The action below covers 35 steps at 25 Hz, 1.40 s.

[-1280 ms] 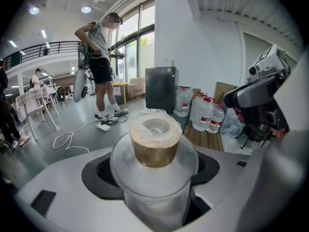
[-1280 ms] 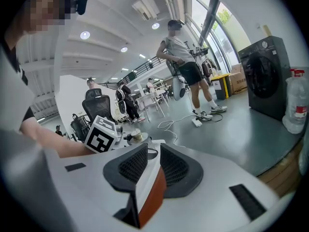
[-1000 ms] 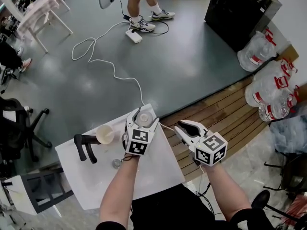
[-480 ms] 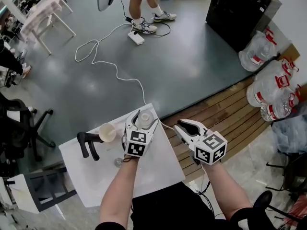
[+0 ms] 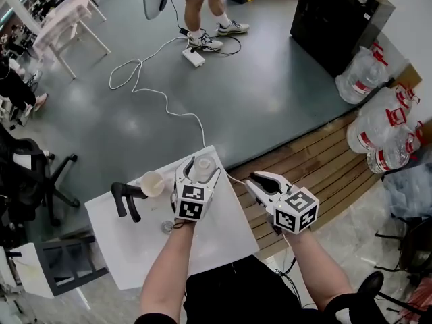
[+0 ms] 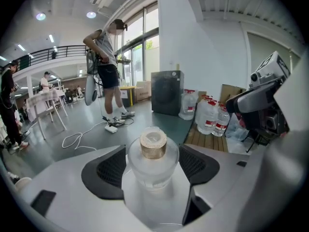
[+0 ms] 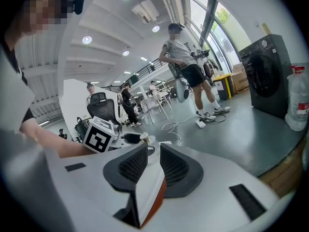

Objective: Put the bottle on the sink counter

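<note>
The left gripper (image 5: 199, 174) has its fingers (image 6: 112, 170) pinching the clear bottle (image 6: 153, 166) on both sides of its rounded shoulder, and the bottle stands upright with its tan cap (image 6: 153, 144) on top. In the head view the bottle (image 5: 204, 170) sits at the white desk's (image 5: 216, 235) 1 o'clock corner, close to both the far edge and the right edge; whether its base touches the surface cannot be told. At its 9 o'clock stands a pale cup (image 5: 152, 183), and further that way is a black faucet (image 5: 125, 198), leaving the near half of the desk bare. The right gripper (image 5: 255, 179) hangs at the left gripper's 3 o'clock, just past the desk's right edge and above wooden decking (image 5: 317, 160). Its fingers (image 7: 130, 166) are only a narrow slit apart with nothing between them. Beyond the far edge, at 12 o'clock, lies open grey floor crossed by a white cable (image 5: 162, 100).
</note>
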Motion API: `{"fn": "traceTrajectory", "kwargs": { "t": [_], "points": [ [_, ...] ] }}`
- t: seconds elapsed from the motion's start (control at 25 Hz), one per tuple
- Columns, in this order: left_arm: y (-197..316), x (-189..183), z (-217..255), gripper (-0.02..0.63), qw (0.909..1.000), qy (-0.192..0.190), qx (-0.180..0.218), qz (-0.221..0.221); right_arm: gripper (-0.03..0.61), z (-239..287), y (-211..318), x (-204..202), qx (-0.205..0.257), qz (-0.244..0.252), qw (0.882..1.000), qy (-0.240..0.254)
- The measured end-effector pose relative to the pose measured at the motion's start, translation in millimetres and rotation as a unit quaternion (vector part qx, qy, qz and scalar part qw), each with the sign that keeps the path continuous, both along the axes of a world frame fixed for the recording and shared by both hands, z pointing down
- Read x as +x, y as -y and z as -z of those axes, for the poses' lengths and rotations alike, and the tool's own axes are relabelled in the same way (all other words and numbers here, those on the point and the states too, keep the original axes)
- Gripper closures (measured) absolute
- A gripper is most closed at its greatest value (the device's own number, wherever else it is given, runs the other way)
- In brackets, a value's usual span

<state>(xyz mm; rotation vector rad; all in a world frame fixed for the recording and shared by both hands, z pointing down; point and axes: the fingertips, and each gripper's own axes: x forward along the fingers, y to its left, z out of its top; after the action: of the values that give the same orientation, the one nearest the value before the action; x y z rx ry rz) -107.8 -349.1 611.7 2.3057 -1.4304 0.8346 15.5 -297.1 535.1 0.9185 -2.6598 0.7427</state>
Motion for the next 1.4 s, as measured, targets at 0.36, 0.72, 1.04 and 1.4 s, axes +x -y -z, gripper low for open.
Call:
{"fn": "traceTrajectory", "kwargs": {
  "t": [0.36,0.72,1.04,1.4],
  "points": [
    [-10.9,-3.5,14.3,0.287,0.9997,-0.013,0.010,0.018,0.483,8.4,-4.6,0.8,0.004,0.003,1.000,0.006],
    [-27.5,2.1,45.3,0.288,0.9989,-0.018,0.038,0.020,0.485,18.5,-11.6,0.0,0.006,0.005,1.000,0.013],
    [-67.6,18.0,105.6,0.524,0.9936,-0.057,0.094,-0.025,0.489,38.7,-28.5,0.7,0.014,-0.010,1.000,0.015],
    [-158.2,-26.2,170.2,0.606,0.9844,-0.122,0.120,-0.044,0.517,70.2,-93.7,-53.2,0.042,-0.005,0.999,-0.001]
  ]
}}
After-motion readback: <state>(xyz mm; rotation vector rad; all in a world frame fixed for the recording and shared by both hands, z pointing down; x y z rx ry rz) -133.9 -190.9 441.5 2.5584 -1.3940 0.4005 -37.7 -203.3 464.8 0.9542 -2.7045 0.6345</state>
